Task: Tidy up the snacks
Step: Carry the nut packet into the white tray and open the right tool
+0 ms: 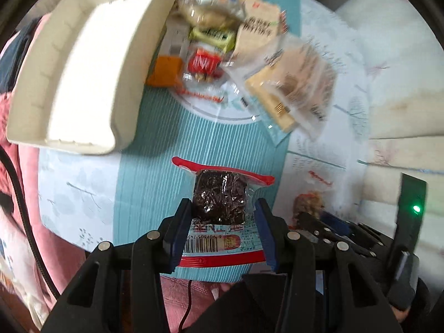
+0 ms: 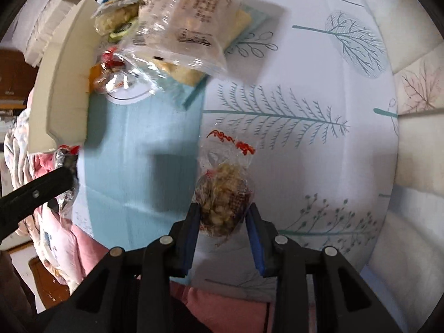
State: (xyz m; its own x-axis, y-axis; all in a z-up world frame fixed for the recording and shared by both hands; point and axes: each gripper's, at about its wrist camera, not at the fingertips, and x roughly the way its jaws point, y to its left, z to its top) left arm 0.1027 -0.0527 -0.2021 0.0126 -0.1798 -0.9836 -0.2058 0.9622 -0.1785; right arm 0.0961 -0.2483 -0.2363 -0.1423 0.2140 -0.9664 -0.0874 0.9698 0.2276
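My left gripper [image 1: 223,211] is shut on a dark brown snack packet [image 1: 222,194] with red edges and a barcode, held above the teal mat [image 1: 155,166]. A white bin [image 1: 69,69] stands at the upper left, empty as far as I can see. Beside it lies a pile of snack packets [image 1: 230,44]. My right gripper [image 2: 223,212] is shut on a clear packet with a nutty cluster [image 2: 224,194] and red print, over the tree-patterned cloth [image 2: 305,97]. The right wrist view also shows the left gripper's fingers [image 2: 36,194] at the left edge, the bin [image 2: 66,77] and the pile [image 2: 180,22].
The pile holds clear bags of pale biscuits [image 1: 291,88], a red packet [image 1: 202,61], an orange one [image 1: 163,70] and a green one [image 1: 211,37]. A person's pink clothing [image 2: 222,302] runs along the table's near edge. Pale padded cushions [image 2: 416,166] border the right side.
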